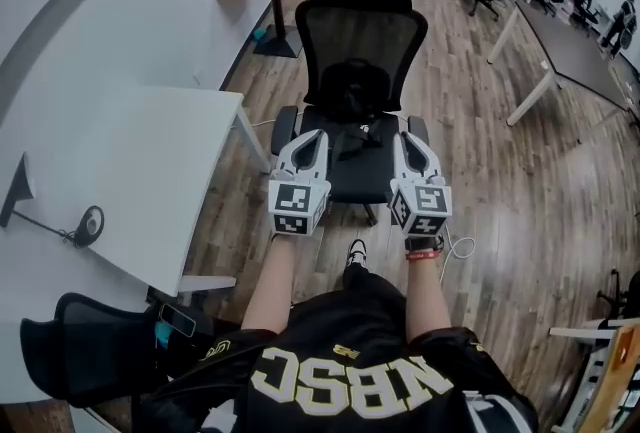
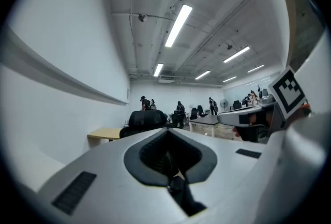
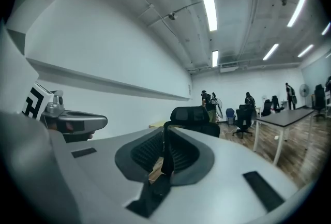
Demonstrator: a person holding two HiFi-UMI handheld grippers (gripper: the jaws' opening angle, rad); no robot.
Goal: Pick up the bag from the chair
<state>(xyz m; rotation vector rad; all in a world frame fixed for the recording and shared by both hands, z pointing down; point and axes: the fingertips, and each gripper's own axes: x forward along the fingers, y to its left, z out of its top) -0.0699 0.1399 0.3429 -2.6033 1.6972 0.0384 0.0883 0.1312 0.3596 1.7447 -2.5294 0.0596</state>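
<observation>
Read the left tool [image 1: 306, 135] and the right tool [image 1: 413, 136] as pressed together and empty, held side by side in front of the chair [image 1: 360, 26] and apart from the bag [image 1: 352, 86]. Spread at least one of them before reaching. Find the bag at the back of the seat, black on black, slumped against the mesh backrest, with a strap and a pale buckle [image 1: 364, 130] trailing forward. Tip the tools down toward the seat first, given gripper views aimed level at the headrest and the far room rather than at the bag. Go for the strap or a raised fold, probably easier to pinch than the soft body. Close fully on the fabric, not on the slick buckle. Lift straight up and slightly back, clear of the armrests. Bring the second tool under the sagging side if needed. Mind the castors: avoid pushing on the seat, likely to roll away. Stay clear of the white bench [image 1: 130, 171] at the left.
</observation>
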